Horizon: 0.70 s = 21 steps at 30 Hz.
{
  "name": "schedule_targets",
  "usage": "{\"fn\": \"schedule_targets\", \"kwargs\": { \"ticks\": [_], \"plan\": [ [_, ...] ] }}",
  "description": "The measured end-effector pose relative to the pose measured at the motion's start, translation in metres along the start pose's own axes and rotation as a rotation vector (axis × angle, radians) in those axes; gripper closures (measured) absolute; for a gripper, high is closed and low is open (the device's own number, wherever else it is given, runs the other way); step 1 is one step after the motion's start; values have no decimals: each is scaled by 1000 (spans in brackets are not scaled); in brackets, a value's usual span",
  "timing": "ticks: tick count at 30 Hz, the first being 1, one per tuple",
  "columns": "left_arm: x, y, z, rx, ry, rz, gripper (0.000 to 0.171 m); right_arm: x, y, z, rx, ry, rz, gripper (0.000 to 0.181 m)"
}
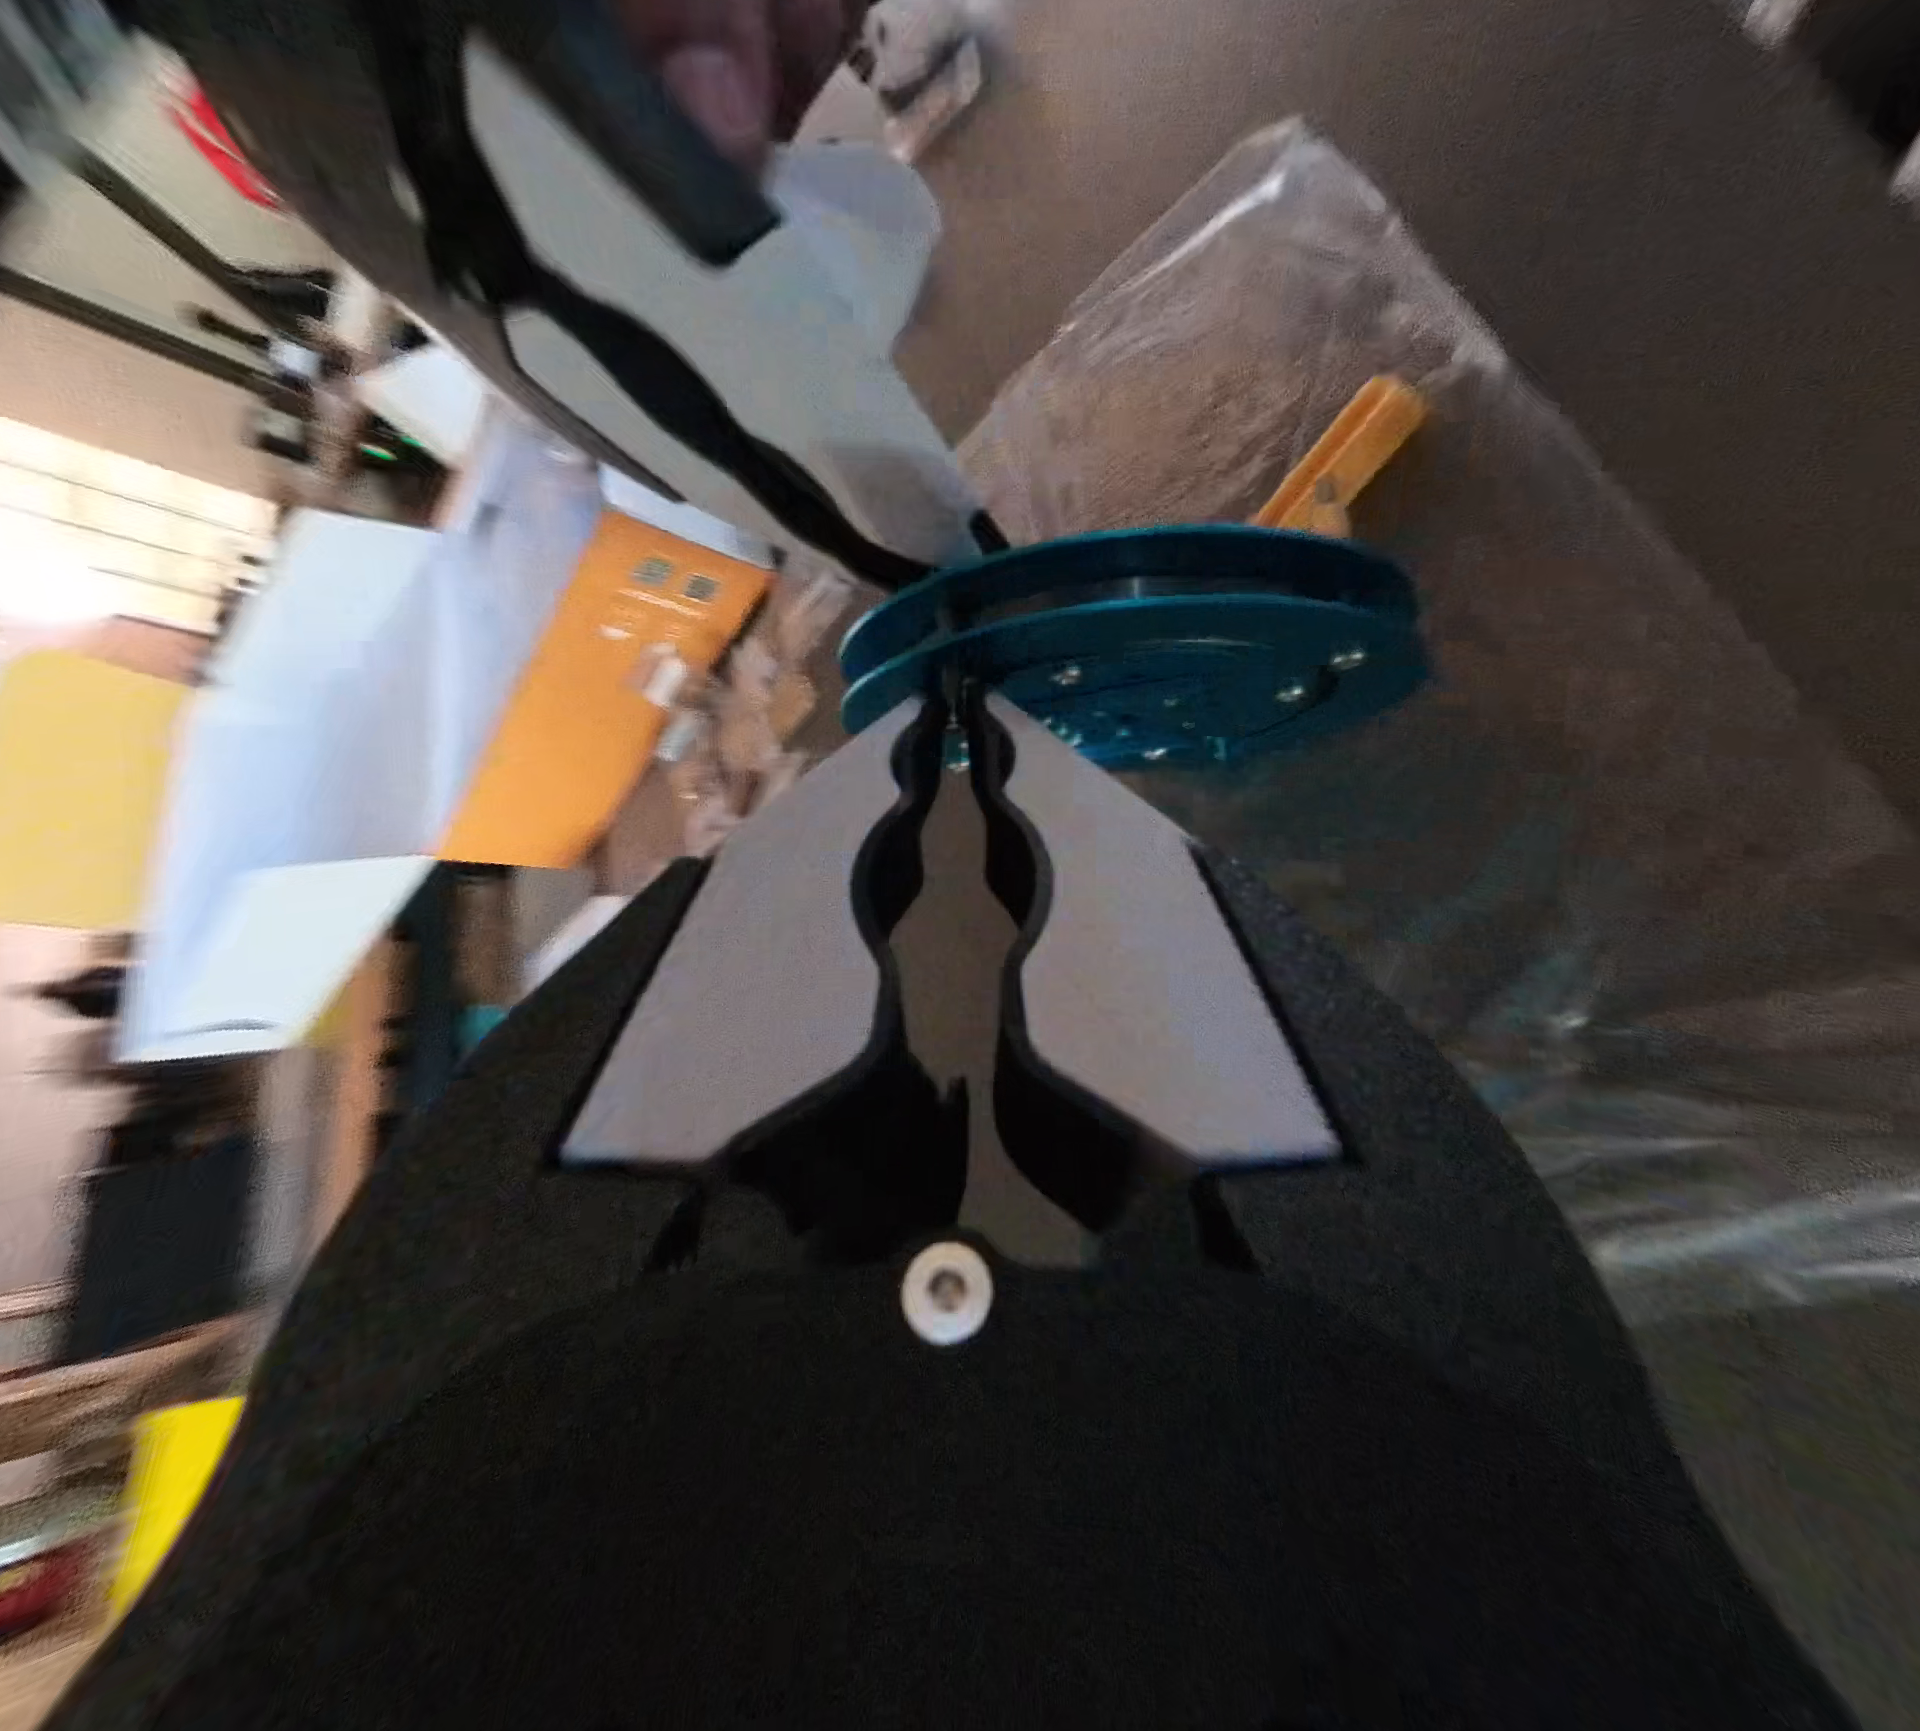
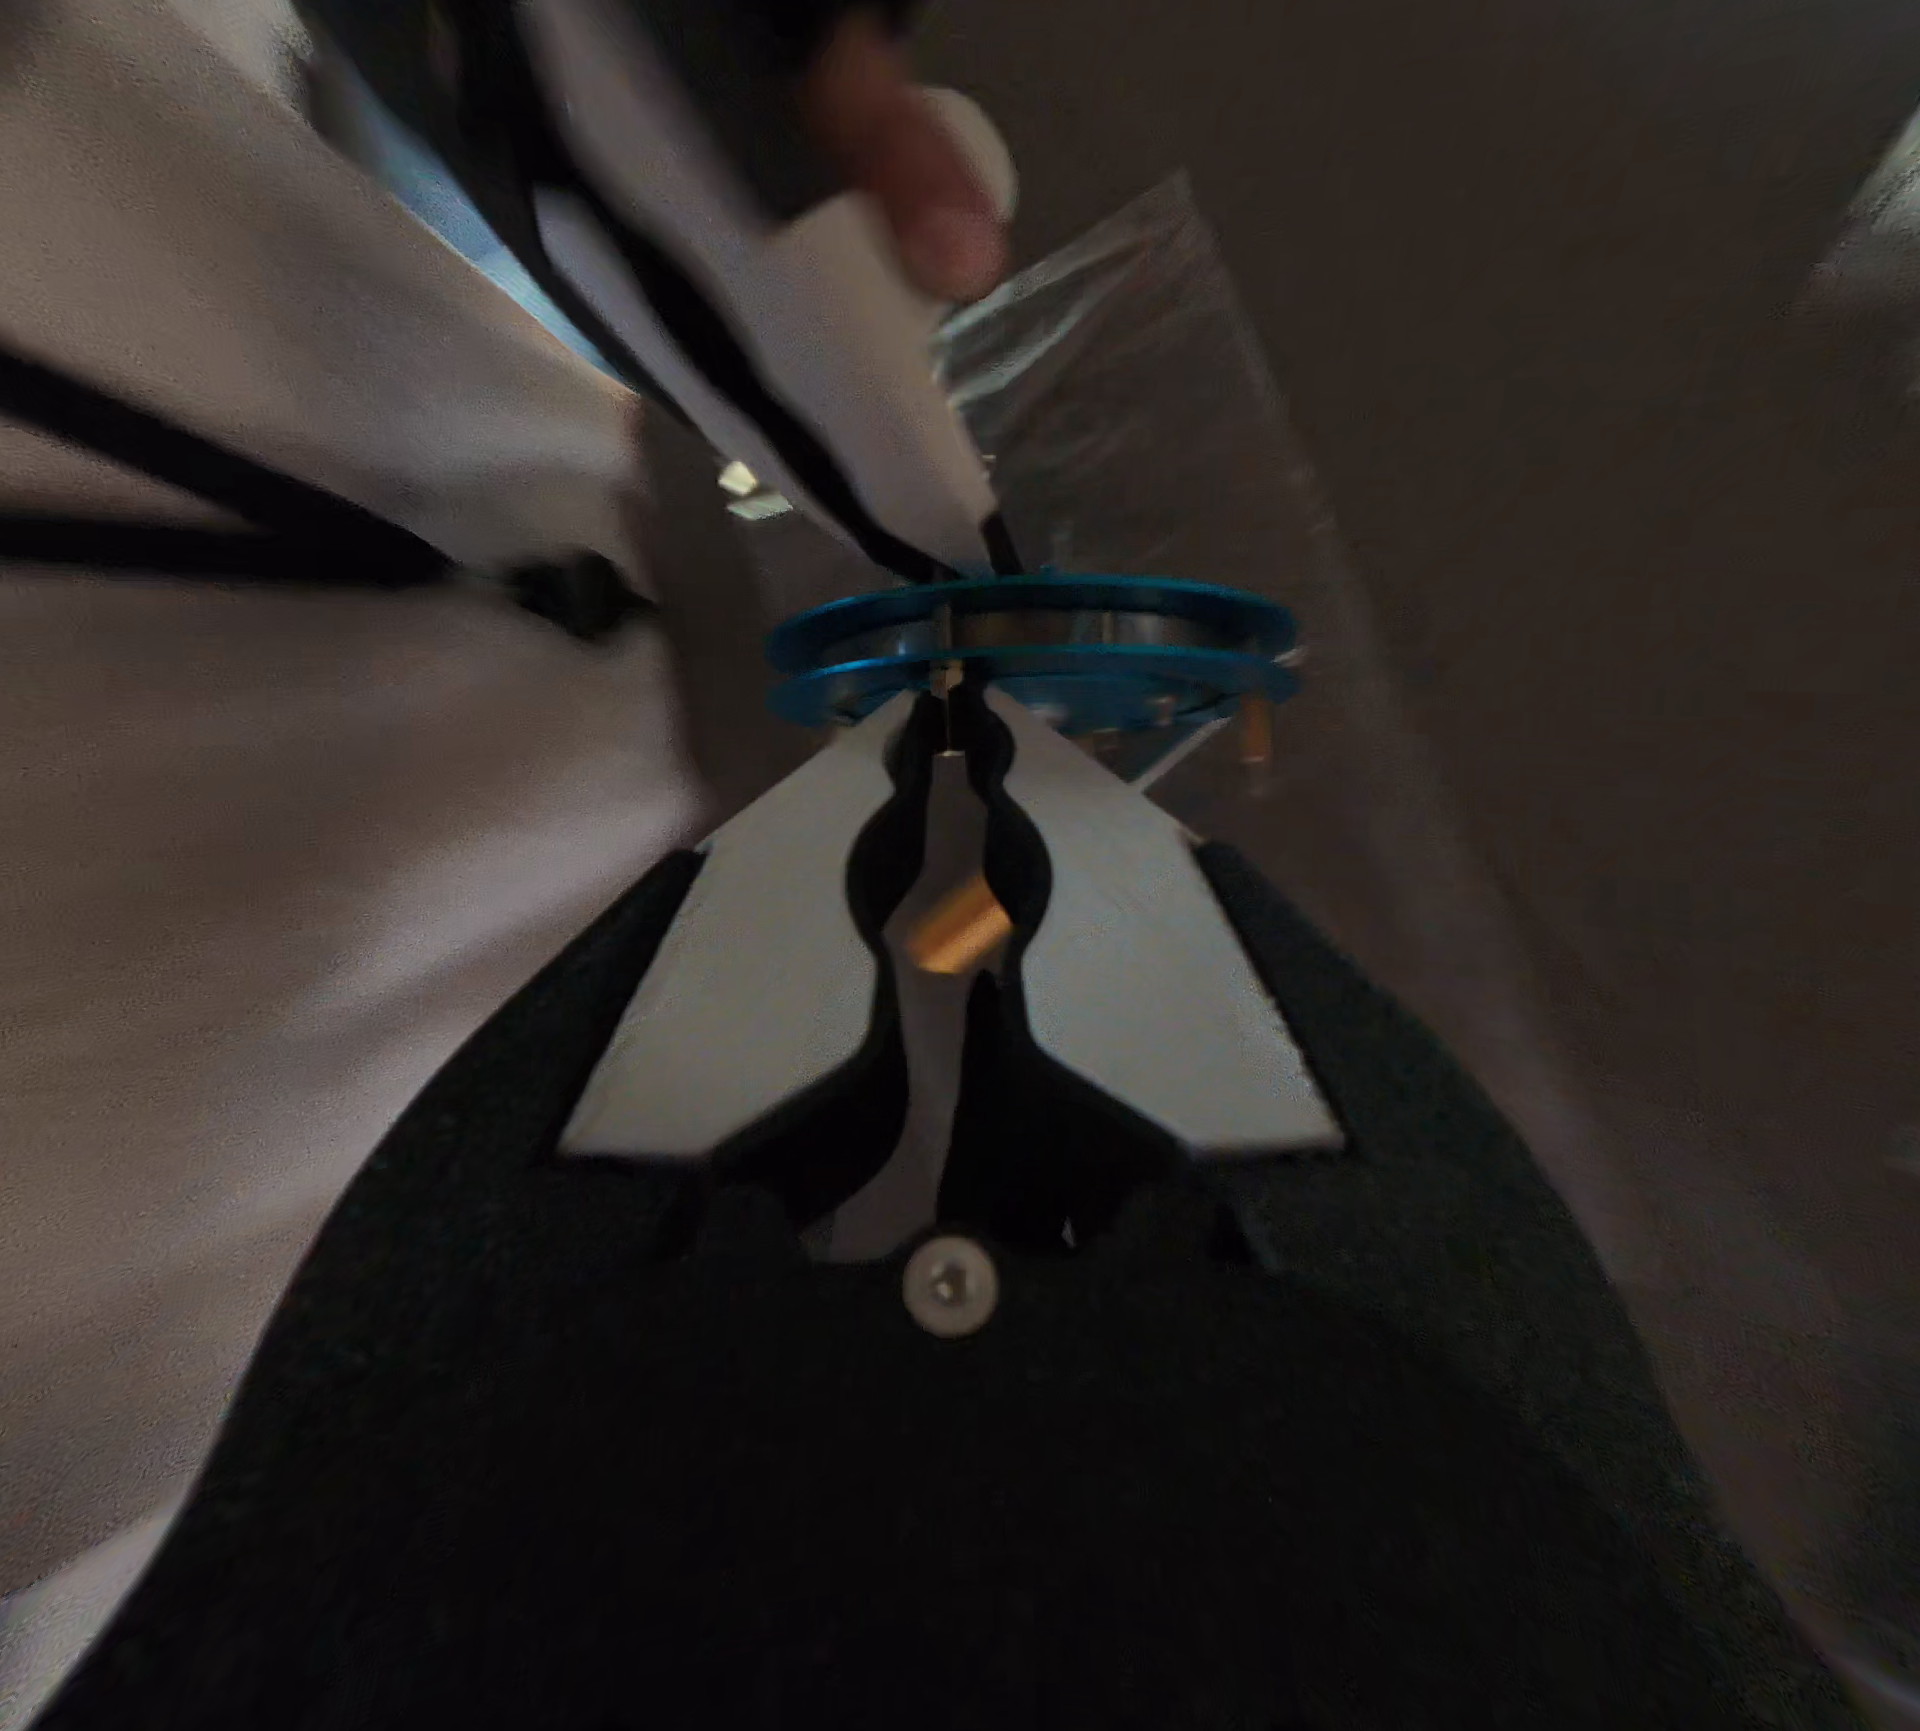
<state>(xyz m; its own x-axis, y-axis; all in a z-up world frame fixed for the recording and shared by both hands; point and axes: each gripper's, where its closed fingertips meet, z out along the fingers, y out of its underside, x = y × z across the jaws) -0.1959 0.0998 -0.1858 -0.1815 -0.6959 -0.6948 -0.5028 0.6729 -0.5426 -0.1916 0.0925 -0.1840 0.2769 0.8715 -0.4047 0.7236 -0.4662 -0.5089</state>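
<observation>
2 claws (image 1: 958, 713) (image 2: 948, 713), 1 blue double disc (image 1: 1132, 632).
both pinch its rim from opposite sides; steady, equal pressure advisable; clear bag (image 1: 1299, 351) behind.

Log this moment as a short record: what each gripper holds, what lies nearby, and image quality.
left gripper: shut on the blue double disc at its edge
right gripper: shut on the same disc's edge, from the opposite side
other gripper in each view: white and black, meeting the disc from above
nearby: clear plastic bag, orange clip, brass peg
surface: brown table
image quality: motion-blurred
</observation>
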Motion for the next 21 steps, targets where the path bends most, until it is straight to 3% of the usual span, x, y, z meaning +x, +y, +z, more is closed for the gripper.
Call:
{"fn": "schedule_targets", "kwargs": {
  "ticks": [2, 4, 5, 8, 10, 12, 14, 16, 17, 19, 21],
  "plan": [
    [-5, 2, 2, -64, -163, 250, 169, -7, 0, -1, 58, -310, 385, 178],
    [-7, 2, 1, -65, -159, 203, 168, -8, -1, 0, 110, -366, 385, 177],
    [-5, 1, 1, -43, -108, 117, 168, -7, 0, 0, 108, -293, 294, 177],
    [-3, 2, 1, -1, 37, -137, 168, 7, -3, -4, 66, 118, -110, 171],
    [-1, 1, 1, 25, 115, -237, 168, 4, -3, -1, 5, 243, -279, 173],
    [0, 1, 0, 29, 102, -204, 168, 4, -2, 0, -39, 281, -293, 177],
    [0, -1, 0, 2, -23, 20, 168, 1, 0, 0, -37, 130, -99, 178],
    [-5, 1, 1, -59, -203, 308, 169, -5, 0, -1, 30, -141, 230, 178],
    [-6, 1, 1, -74, -244, 363, 169, -7, 0, -2, 59, -276, 383, 178],
    [-8, 3, 1, -77, -196, 244, 168, -7, -2, 0, 112, -339, 404, 177],
    [-5, 2, 0, -31, -69, 25, 168, -4, -2, 0, 96, -151, 173, 176]
  ]
}}
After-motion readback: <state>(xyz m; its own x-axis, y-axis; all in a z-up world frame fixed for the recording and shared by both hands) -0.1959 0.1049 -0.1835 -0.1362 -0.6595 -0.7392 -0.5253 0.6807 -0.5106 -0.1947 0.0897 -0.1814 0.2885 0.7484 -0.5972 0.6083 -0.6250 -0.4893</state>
